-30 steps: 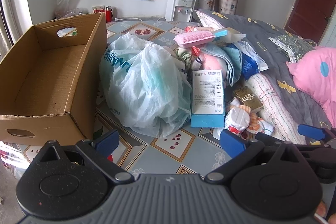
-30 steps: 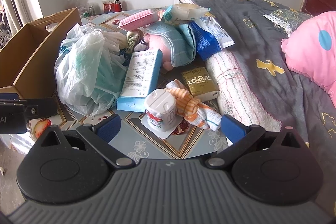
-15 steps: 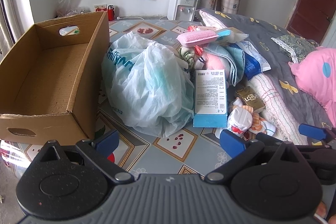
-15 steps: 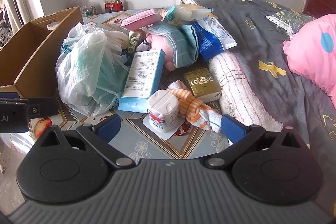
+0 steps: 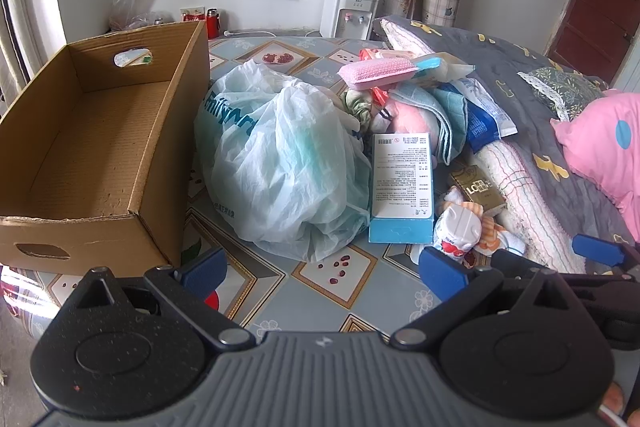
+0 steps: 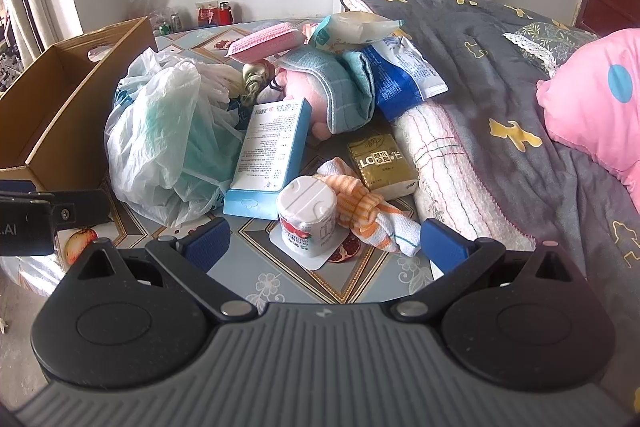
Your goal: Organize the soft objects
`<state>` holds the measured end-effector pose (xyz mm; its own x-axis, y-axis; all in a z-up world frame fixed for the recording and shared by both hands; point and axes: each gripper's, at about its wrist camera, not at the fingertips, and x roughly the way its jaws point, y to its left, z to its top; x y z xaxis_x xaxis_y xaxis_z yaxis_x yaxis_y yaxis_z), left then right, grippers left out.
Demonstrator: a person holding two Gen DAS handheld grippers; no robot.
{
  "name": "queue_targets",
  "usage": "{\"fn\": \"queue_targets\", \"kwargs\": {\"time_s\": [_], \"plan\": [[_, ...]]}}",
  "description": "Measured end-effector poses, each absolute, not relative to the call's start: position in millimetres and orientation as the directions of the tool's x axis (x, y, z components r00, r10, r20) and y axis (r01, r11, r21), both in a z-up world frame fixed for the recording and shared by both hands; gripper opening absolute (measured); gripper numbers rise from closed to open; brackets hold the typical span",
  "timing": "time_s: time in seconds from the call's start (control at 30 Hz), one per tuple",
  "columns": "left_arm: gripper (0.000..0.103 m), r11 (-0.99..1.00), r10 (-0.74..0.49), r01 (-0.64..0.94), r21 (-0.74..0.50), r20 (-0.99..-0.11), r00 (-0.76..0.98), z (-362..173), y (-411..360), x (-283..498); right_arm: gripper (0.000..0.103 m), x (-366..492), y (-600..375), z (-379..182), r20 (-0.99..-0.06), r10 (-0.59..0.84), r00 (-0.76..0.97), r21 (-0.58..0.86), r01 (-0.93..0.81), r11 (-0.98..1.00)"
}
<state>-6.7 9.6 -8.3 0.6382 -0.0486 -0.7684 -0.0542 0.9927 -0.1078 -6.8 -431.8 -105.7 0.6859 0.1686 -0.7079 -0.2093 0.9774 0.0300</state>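
Cardboard box (image 5: 92, 155) is waiting empty beside the pile.
Both grippers, left (image 5: 322, 269) and right (image 6: 324, 241), are hanging released; better taking the striped cloth (image 6: 368, 211) first.

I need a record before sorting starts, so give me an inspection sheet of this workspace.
Surface: table with a tile-patterned cover, crowded at its middle and right.
Job's things: orange striped cloth beside the white cup; teal towel draped over a pink plush; pink sponge pad on top of the pile; cardboard box at left, nothing seen inside.
Clutter: white plastic bag, blue carton, gold packet, blue pouch.
Grippers: left gripper and right gripper both open, holding nothing.
Cables: white cord by the far wall.
Surroundings: grey quilt, pink pillow, water dispenser.
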Motion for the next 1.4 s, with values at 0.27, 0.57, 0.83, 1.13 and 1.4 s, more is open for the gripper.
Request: {"fn": "queue_targets", "kwargs": {"time_s": [0.27,0.57,0.83,1.13,1.4], "plan": [[0.102,0.993,-0.048,-0.055,-0.108,-0.769,0.637,-9,10,-7,0.102,-6,-432,-105,-0.708,0.168,0.686,0.029,-0.209,0.978],[0.102,0.993,-0.048,-0.056,-0.108,-0.769,0.637,-9,10,-7,0.102,-5,-430,-105,-0.709,0.168,0.685,0.026,-0.212,0.977],[0.102,0.992,-0.045,-0.062,-0.109,-0.771,0.635,-12,15,-5,0.102,-5,-429,-105,-0.709,0.168,0.685,0.026,-0.212,0.977],[0.102,0.992,-0.044,-0.063,-0.108,-0.773,0.632,-13,16,-5,0.102,-5,-429,-105,-0.709,0.166,0.685,0.025,-0.212,0.977],[0.102,0.994,-0.032,-0.062,-0.091,-0.777,0.629,-16,10,-4,0.102,-6,-441,-112,-0.702,0.154,0.696,0.024,-0.193,0.981]]}}
